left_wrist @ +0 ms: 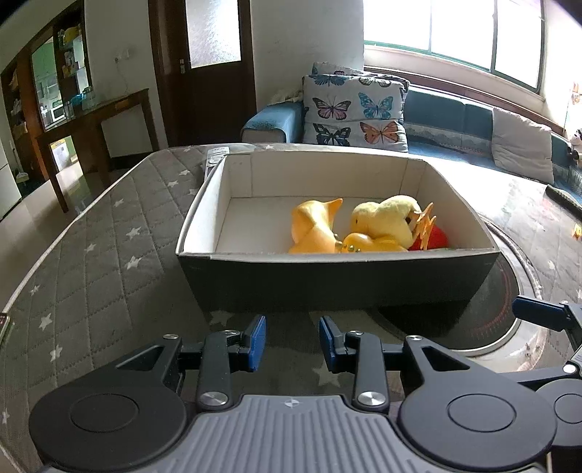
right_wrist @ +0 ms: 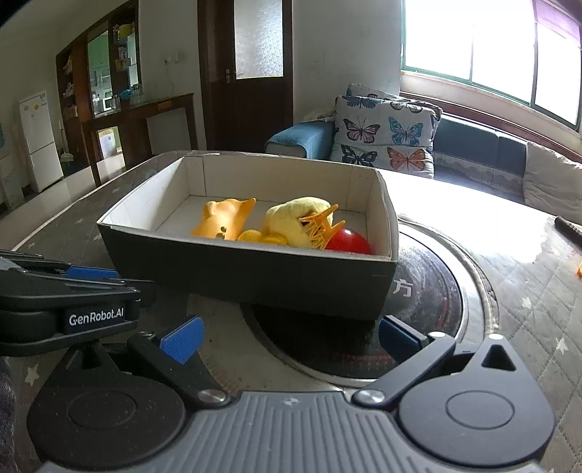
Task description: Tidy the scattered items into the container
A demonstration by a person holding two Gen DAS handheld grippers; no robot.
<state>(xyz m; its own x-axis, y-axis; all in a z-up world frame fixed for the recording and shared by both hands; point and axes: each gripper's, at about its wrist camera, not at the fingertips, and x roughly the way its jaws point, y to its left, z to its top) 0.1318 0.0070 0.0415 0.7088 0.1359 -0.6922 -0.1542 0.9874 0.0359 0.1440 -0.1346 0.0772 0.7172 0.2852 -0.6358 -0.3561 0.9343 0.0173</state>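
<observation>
Both claws empty: left claw (left_wrist: 292,342) part-open, right claw (right_wrist: 291,336) wide. Plush chick (right_wrist: 291,220) in box (right_wrist: 254,276) looks soft, light; pinch body.

- Quilted grey cover (left_wrist: 91,262) with white stars, spread across the worktop.
- Round black glass plate (right_wrist: 429,302) with a metal ring, set into the worktop.
- Butterfly-print cushion (left_wrist: 354,112), upright on the blue sofa (left_wrist: 447,116) under the window (left_wrist: 454,32).
- Plain grey pillow (left_wrist: 522,145), further along the same sofa.
- Dark wooden door (right_wrist: 247,72) with a frosted pane.
- Wooden side table (right_wrist: 145,123) beside shelving.
- White fridge (right_wrist: 38,140) at far left.
</observation>
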